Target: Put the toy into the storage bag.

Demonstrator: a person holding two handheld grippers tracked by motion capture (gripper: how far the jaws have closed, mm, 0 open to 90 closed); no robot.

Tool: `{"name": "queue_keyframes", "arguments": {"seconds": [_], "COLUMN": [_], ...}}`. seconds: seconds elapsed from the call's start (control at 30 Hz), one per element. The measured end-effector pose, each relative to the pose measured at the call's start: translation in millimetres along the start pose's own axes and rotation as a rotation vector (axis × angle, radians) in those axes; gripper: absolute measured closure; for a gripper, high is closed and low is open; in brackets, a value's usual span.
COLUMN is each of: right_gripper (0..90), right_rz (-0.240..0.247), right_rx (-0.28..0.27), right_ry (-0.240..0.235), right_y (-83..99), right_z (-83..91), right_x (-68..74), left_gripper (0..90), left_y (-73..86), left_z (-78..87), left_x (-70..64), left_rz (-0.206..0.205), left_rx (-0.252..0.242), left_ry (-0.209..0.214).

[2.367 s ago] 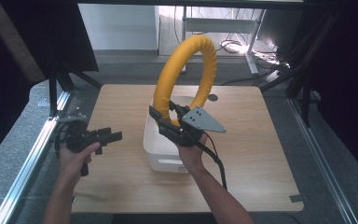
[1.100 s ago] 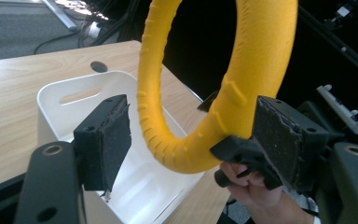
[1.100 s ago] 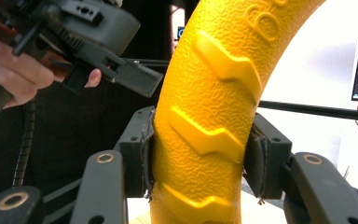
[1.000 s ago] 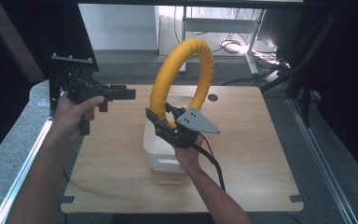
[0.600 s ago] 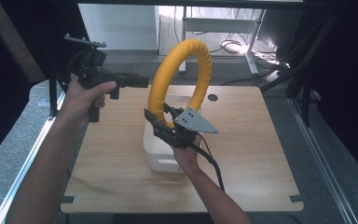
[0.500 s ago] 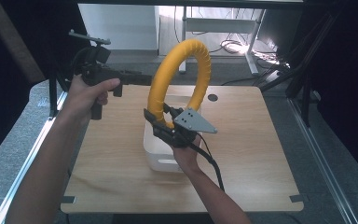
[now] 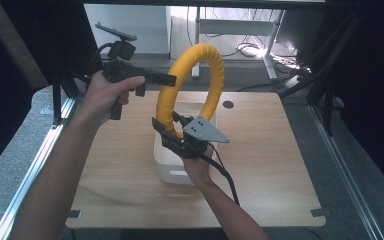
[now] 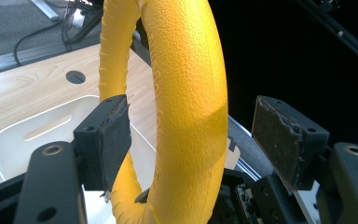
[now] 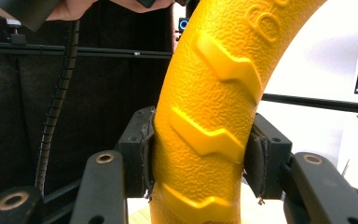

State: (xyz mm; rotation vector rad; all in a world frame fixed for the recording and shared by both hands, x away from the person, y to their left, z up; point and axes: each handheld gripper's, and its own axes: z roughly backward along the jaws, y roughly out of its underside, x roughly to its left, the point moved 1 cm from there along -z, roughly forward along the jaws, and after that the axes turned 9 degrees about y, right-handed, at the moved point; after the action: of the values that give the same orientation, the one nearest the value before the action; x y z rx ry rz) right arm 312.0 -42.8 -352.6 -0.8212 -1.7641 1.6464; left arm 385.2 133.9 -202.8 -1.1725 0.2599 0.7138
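Textured yellow ring (image 7: pixel 190 85) stands upright (over the table).

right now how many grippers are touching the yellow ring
1: the right gripper is clamped on the ring above the white bin. The left gripper is open around the ring, not touching.

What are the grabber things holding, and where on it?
The right gripper clamps the yellow ring near its bottom, above the white bin. The left gripper is open around the ring's upper left, holding nothing.

The left tool (image 7: pixel 167 79) is held raised at arm's length, its jaws spread wide apart. The right tool (image 7: pixel 164 131) is held lower, with its jaws clamped tight and the forearm stretched forward.
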Motion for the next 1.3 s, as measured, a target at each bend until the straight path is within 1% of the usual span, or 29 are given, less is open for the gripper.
{"name": "queue_keyframes", "arguments": {"seconds": [0.33, 0.4, 0.5, 0.57, 0.63, 0.7, 0.73, 0.77, 0.87, 1.03, 1.17, 1.2, 1.3], "right_gripper": [50.1, 50.1, 50.1, 50.1, 50.1, 50.1, 50.1, 50.0, 49.9, 49.8, 49.6, 49.4, 49.0], "right_rz": [0.011, 0.008, 0.009, 0.01, 0.01, 0.009, 0.005, -0.001, -0.003, -0.001, 0.002, -0.004, -0.01], "right_rx": [0.015, 0.016, 0.019, 0.023, 0.024, 0.024, 0.029, 0.035, 0.045, 0.046, 0.061, 0.065, 0.07], "right_ry": [0.001, 0.002, 0.001, -0.002, -0.004, -0.004, -0.003, -0.005, -0.005, -0.003, -0.004, -0.007, -0.011], "right_y": [1.2, 1.3, 1.5, 1.9, 2.1, 2.1, 2.6, 2.9, 3.9, 3.7, 2.5, 2.3, 2.1], "right_z": [-1.9, -2.1, -2.4, -3.0, -3.3, -3.3, -4.0, -4.3, -4.9, -5.6, -5.8, -6.0, -5.6], "right_x": [0.6, 0.5, 0.6, 1.4, 1.8, 1.9, 2.1, 1.8, 1.6, 0.6, -1.9, -3.3, -5.2], "left_gripper": [28.3, 28.3, 30.0, 32.4, 37.6, 41.3, 45.4, 49.3, 49.9, 50.4, 50.8, 50.9, 51.1], "left_y": [-5.7, -6.8, -7.5, -8.4, -9.3, -9.7, -9.9, -10.3, -11.2, -12.7, -13.6, -13.6, -14.0], "left_z": [-15.7, -21.8, -25.4, -29.3, -33.7, -34.5, -34.9, -35.5, -35.8, -36.8, -38.7, -40.5, -42.2], "left_x": [4.6, 7.3, 9.4, 11.3, 13.5, 14.2, 14.4, 14.1, 13.8, 12.1, 12.0, 12.5, 12.8], "left_rz": [0.016, 0.018, 0.028, 0.03, 0.034, 0.035, 0.034, 0.032, 0.033, 0.029, 0.034, 0.041, 0.047], "left_rx": [0.031, 0.044, 0.054, 0.058, 0.061, 0.061, 0.058, 0.048, 0.068, 0.072, 0.066, 0.055, 0.05], "left_ry": [-0.005, -0.012, -0.023, -0.032, -0.048, -0.044, -0.039, -0.046, -0.061, -0.073, -0.082, -0.081, -0.084]}}
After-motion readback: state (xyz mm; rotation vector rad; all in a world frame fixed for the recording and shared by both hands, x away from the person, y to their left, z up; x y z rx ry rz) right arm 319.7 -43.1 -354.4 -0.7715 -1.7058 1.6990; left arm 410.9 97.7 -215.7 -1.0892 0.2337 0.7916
